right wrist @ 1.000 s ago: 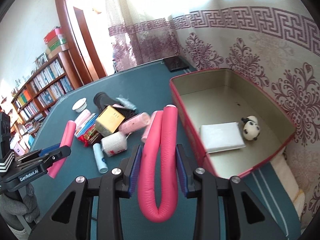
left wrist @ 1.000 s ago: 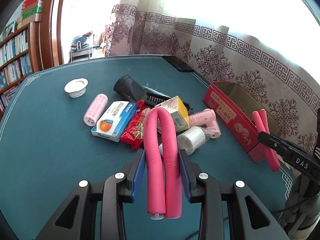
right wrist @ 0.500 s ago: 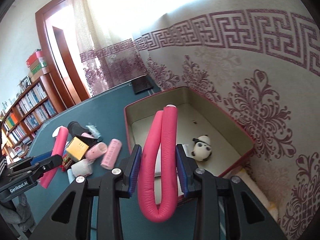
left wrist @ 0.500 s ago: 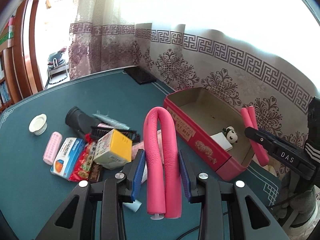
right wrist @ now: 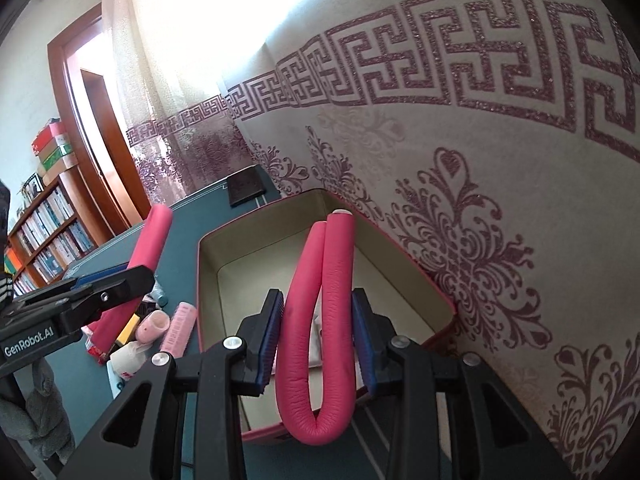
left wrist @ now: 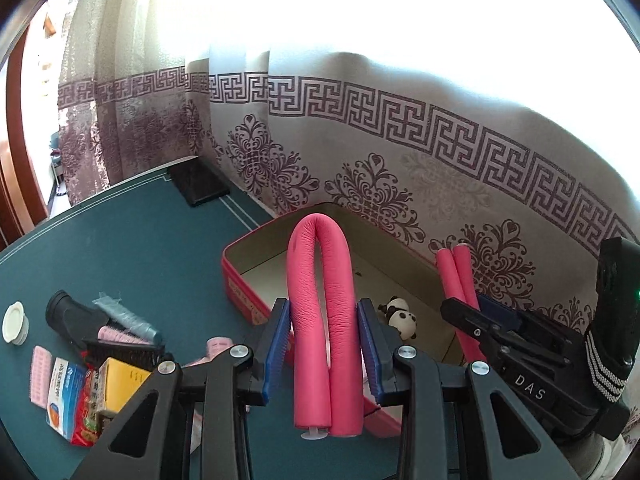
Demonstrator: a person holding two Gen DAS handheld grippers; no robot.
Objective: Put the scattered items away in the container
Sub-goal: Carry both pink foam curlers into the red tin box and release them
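Each gripper holds a folded pink foam roller. My left gripper (left wrist: 323, 344) is shut on one pink roller (left wrist: 322, 312), bend pointing up, in front of the red box (left wrist: 240, 280). My right gripper (right wrist: 317, 332) is shut on the other pink roller (right wrist: 320, 320), bend hanging down, over the box's (right wrist: 208, 280) open inside. A small panda toy (left wrist: 400, 314) lies in the box. In the left wrist view the right gripper (left wrist: 480, 320) with its roller (left wrist: 456, 276) hangs over the box's near right end. In the right wrist view the left gripper (right wrist: 100, 288) and its roller (right wrist: 150, 236) are at the left.
Scattered items lie on the green table (left wrist: 140, 240) left of the box: a yellow carton (left wrist: 120, 380), a blue-white carton (left wrist: 60, 392), pink hair curlers (left wrist: 40, 372), a black brush (left wrist: 80, 316), a white lid (left wrist: 14, 320). A dark flat thing (left wrist: 200, 184) lies by the patterned curtain (left wrist: 400, 160).
Both grippers have swung right, away from the pile and toward the box. The right one now hangs over the box's inside; the left has come up to its near wall. Both grips are unchanged.
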